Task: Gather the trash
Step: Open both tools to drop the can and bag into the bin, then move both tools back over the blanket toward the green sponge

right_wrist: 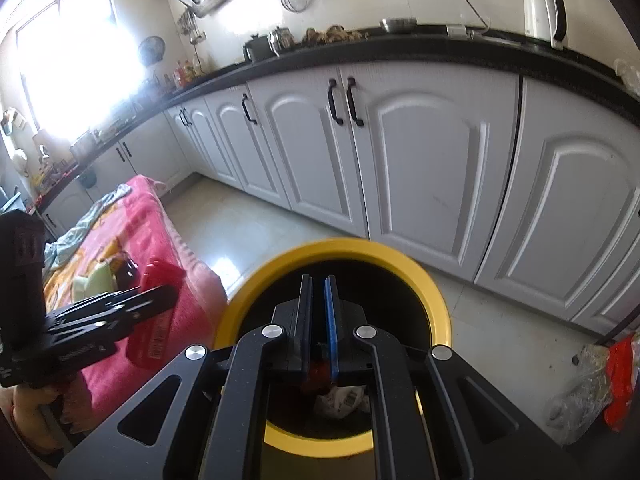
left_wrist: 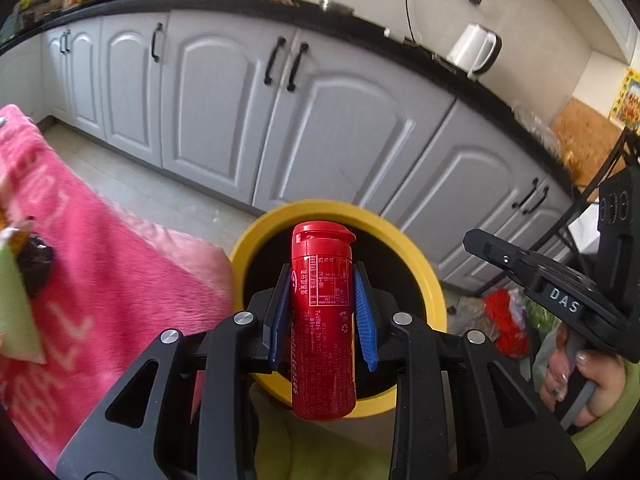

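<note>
Each gripper is made of black arms with round silver screws and two flat blue pads: the left gripper (left_wrist: 322, 308) and the right gripper (right_wrist: 319, 320). The right one has white letters "DAS" on its side. The person's hand (left_wrist: 576, 380) has dark painted nails and a bright green sleeve (left_wrist: 612, 420).

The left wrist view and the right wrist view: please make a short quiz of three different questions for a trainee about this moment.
1. True or false: the left gripper is clamped on a red flip-top bottle.
2. What lies directly beyond the held bottle? A) the white kettle B) the yellow-rimmed trash bin C) the pink blanket
3. Fill in: the jaws of the right gripper are ____, with nothing between their tips.

Key:
1. True. The blue pads press on both of its sides.
2. B. The bottle shows against the bin's dark opening.
3. Shut.
</note>
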A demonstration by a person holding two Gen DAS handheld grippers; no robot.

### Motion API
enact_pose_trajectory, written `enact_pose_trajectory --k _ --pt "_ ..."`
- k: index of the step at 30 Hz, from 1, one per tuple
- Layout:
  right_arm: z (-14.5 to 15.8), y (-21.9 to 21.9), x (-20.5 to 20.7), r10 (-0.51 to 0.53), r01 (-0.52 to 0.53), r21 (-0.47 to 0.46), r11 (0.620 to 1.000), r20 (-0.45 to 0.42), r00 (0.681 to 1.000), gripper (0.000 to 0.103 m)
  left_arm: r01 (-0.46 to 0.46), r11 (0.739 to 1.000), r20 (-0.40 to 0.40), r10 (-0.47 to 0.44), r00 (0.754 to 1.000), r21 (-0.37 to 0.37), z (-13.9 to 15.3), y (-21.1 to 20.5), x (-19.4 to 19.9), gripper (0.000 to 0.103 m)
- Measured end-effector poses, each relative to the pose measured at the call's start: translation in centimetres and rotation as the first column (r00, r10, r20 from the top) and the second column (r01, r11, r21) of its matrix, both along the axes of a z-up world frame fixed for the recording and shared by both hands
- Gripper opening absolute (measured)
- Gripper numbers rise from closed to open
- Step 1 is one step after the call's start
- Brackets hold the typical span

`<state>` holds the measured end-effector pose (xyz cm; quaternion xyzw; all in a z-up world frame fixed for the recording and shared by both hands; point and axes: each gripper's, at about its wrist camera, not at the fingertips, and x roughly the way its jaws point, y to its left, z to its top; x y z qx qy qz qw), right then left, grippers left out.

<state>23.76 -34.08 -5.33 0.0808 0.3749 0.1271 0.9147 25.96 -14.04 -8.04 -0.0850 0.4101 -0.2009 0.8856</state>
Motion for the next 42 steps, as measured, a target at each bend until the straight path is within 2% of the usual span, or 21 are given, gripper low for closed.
enact_pose_trajectory --k 7,15,17,19,20,22,24,26,32,33,38,42 --pt "-2.8 -0.9 0.7 -0.007 0.009 0.018 1.0 -0.086 0.996 0.007 0.042 0.999 -0.045 -0.041 0.998 0.021 -2.4 -1.8 1.2 0.023" --pt "-3.9 -1.4 1.2 -0.005 0.009 0.029 1.0 -0.128 0.992 0.008 0.059 0.998 -0.07 -0.057 0.996 0.025 -3.6 -2.8 2.0 0.023" --pt "-4.1 -1.6 1.3 -0.008 0.013 0.031 0.999 -0.136 0.991 0.013 0.056 0.998 -0.078 -0.054 0.996 0.024 -3.8 -2.8 2.1 0.024" --pt "-4.3 -1.6 1.3 -0.013 0.017 0.031 0.999 -0.143 0.99 0.026 0.049 0.999 -0.081 -0.046 0.996 0.024 -3.9 -2.7 2.1 0.034" --pt "-4.4 -1.5 1.4 -0.014 0.018 0.03 0.999 -0.144 0.99 0.027 0.046 0.999 -0.083 -0.044 0.996 0.022 -4.0 -2.6 2.1 0.039" --pt "-4.5 -1.4 1.4 -0.009 0.014 0.03 0.999 -0.148 0.989 0.029 0.036 0.999 -0.083 -0.034 0.996 0.028 -3.9 -2.3 2.0 0.041" --pt "-4.4 -1.4 1.4 -0.011 0.015 0.027 1.0 -0.148 0.989 0.036 0.024 0.999 -0.084 -0.022 0.996 0.03 -3.8 -1.9 1.9 0.049" --pt "-4.3 -1.4 1.4 -0.014 0.018 0.026 1.0 -0.144 0.989 0.048 0.016 0.999 -0.083 -0.014 0.996 0.032 -3.7 -1.6 1.8 0.053" --pt "-3.6 -1.1 1.1 -0.018 0.021 0.025 0.999 -0.124 0.992 0.065 -0.019 0.999 -0.072 0.021 0.997 0.034 -2.6 -0.2 1.3 0.071" --pt "-3.4 -1.0 1.1 -0.017 0.02 0.024 0.999 -0.119 0.993 0.066 -0.026 0.999 -0.068 0.028 0.997 0.033 -2.4 0.1 1.2 0.077" --pt "-2.5 -0.4 0.8 -0.011 0.012 0.019 1.0 -0.086 0.996 0.076 -0.051 0.998 -0.044 0.053 0.998 0.04 -1.3 1.2 0.6 0.092" --pt "-1.7 0.0 0.5 -0.007 0.008 0.017 1.0 -0.064 0.998 0.076 -0.07 0.997 -0.031 0.071 0.997 0.04 -0.7 2.0 0.1 0.092"
